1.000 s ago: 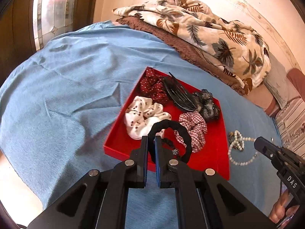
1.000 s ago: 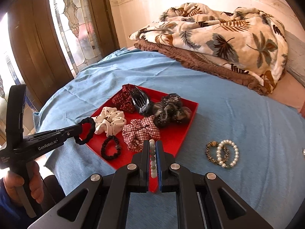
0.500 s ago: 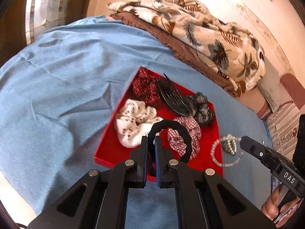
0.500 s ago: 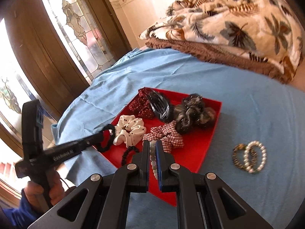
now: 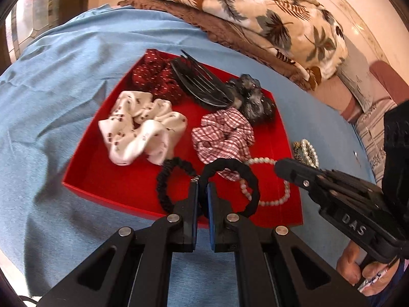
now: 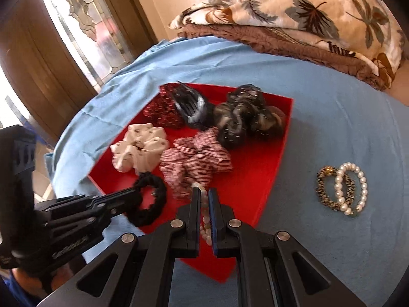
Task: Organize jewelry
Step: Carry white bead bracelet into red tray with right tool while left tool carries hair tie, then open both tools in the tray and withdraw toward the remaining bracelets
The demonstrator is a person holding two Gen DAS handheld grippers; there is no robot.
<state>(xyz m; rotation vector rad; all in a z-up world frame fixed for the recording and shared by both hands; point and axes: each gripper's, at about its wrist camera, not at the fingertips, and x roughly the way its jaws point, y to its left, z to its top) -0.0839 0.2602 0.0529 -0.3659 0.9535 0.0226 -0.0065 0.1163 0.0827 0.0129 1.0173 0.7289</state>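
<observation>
On a blue sheet (image 5: 64,81) lies a red tray (image 5: 107,179), and both grippers have come down closer over its near edge than a second ago, so it fills more of each view. At the tray's left lies a white scrunchie (image 5: 139,128), with a dark red scrunchie (image 5: 156,76) behind it and a black claw clip (image 5: 202,87) leaning across that one. Next comes a thin black hair tie (image 5: 163,181) lying flat on the tray floor, partly hidden a second ago behind the left gripper. The left gripper (image 5: 202,188) has its jaws clamped on a thicker black band (image 5: 245,176), whose loop hangs over the tray, lower than before. Behind it sits a plaid scrunchie (image 5: 225,135), and further back a dark sheer scrunchie (image 5: 253,99). The right gripper (image 6: 203,197), seen from the left wrist at (image 5: 281,167), is clamped on a pearl strand (image 5: 271,200); the strand dangled above the sheet a second ago and now trails onto the tray floor at its right front corner. Outside the tray on the sheet, to the right, a pearl bracelet (image 6: 354,189) and a leopard bracelet (image 6: 329,192) lie touching, where they were. A leaf-print blanket (image 6: 319,10) is piled at the back.
</observation>
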